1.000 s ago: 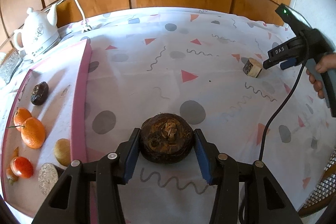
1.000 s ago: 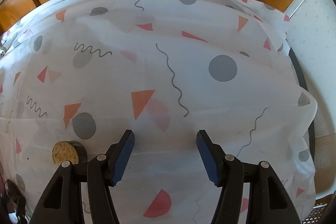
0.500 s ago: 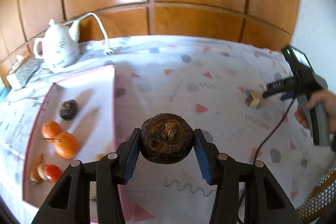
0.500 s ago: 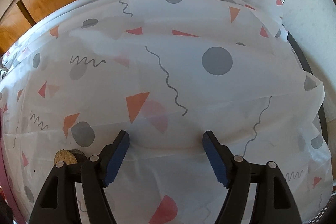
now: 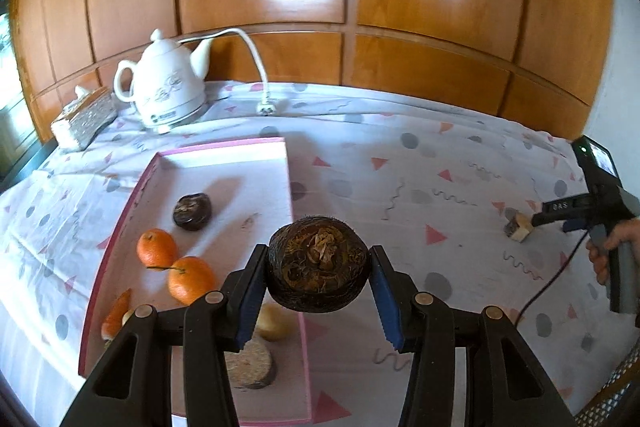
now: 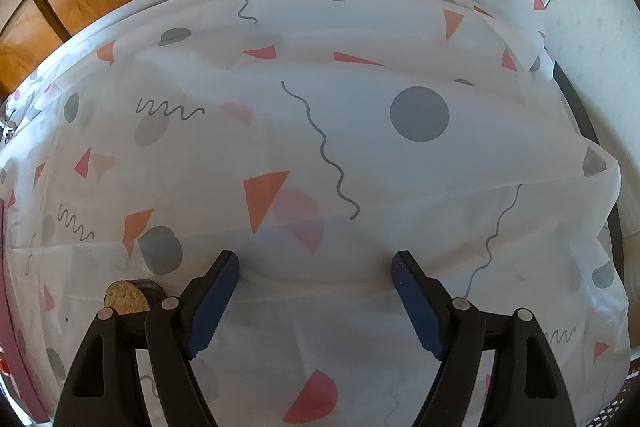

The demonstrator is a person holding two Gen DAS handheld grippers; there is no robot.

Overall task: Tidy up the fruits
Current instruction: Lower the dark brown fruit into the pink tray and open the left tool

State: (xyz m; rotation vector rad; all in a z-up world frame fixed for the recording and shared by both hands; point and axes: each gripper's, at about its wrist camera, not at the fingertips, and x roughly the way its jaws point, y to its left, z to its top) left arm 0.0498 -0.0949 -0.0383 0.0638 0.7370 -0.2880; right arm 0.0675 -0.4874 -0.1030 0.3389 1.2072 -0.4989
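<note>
Pink tray (image 5: 224, 151) already holds oranges (image 5: 191, 279) etc.; left gripper (image 5: 318, 289) clamps a dark brown fruit (image 5: 318, 263), right gripper (image 6: 316, 283) just spread wider w/ nothing between, cut piece (image 6: 127, 301) left on cloth.

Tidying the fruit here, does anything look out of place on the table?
Yes: one cut fruit piece lies alone on the tablecloth, far from the pink tray holding the rest. The kettle's plug also lies loose on the cloth, unplugged.

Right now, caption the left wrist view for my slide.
Left gripper holds a dark brown fruit above the pink tray of oranges.
</note>
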